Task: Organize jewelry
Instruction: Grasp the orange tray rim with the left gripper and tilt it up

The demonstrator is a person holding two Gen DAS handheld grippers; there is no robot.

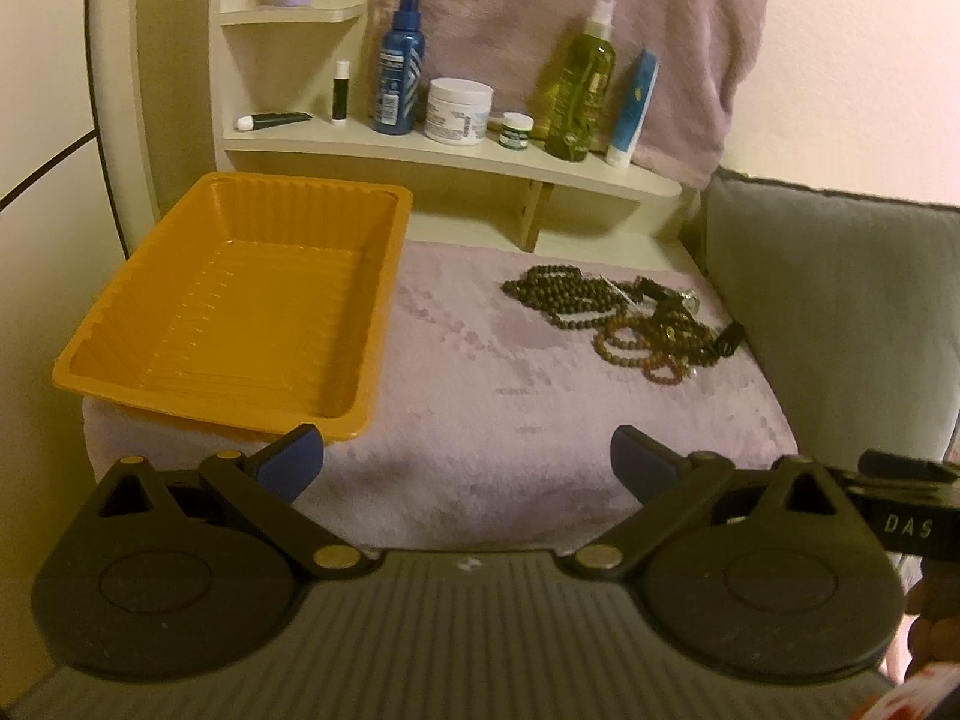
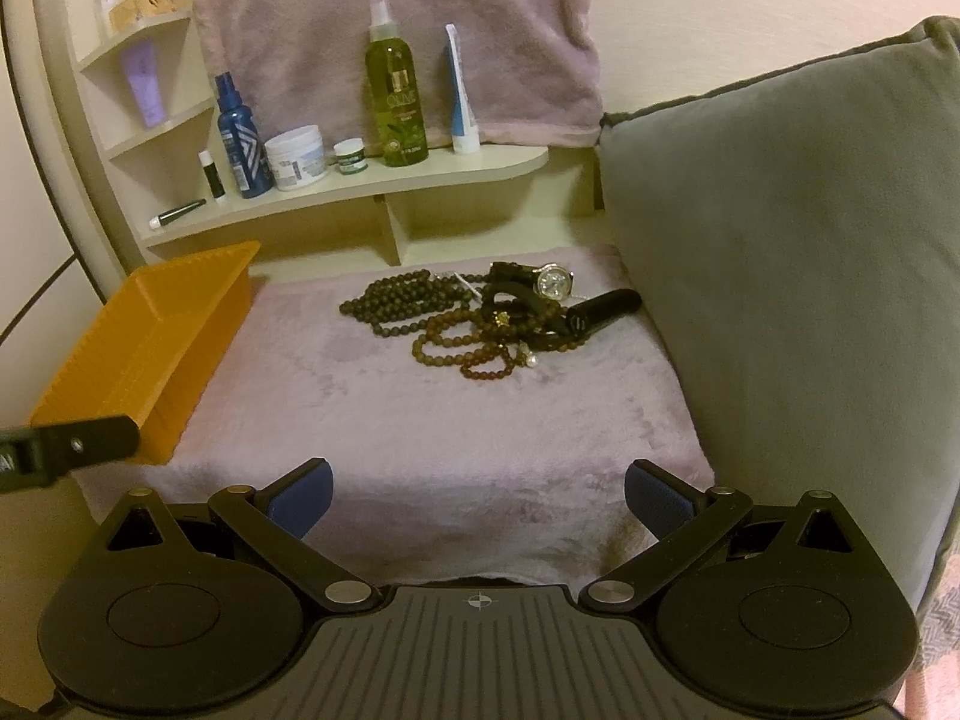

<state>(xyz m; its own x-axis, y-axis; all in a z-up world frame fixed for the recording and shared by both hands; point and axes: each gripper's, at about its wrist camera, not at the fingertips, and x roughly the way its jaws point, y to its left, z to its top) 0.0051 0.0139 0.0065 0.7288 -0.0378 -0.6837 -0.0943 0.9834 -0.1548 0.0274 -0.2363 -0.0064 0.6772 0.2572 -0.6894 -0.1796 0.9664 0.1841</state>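
Both tongs, the left gripper point(image 1: 467, 461) and right gripper point(image 2: 478, 495), are released. The bead necklaces point(image 2: 456, 324) lie far right of the orange tray point(image 1: 240, 300).

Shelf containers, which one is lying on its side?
The dark tube with the white cap, flat at the left end of the shelf; the bottles, jars and other tubes stand upright.

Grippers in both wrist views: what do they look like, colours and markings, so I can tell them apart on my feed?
They look alike. The left gripper and right gripper each have black linkage arms on round black hubs, silver pivot pins, blue-padded fingers and a ribbed grey body. The right one's body bears a small crosshair mark. Its side, seen from the left wrist view, carries white letters "DAS".
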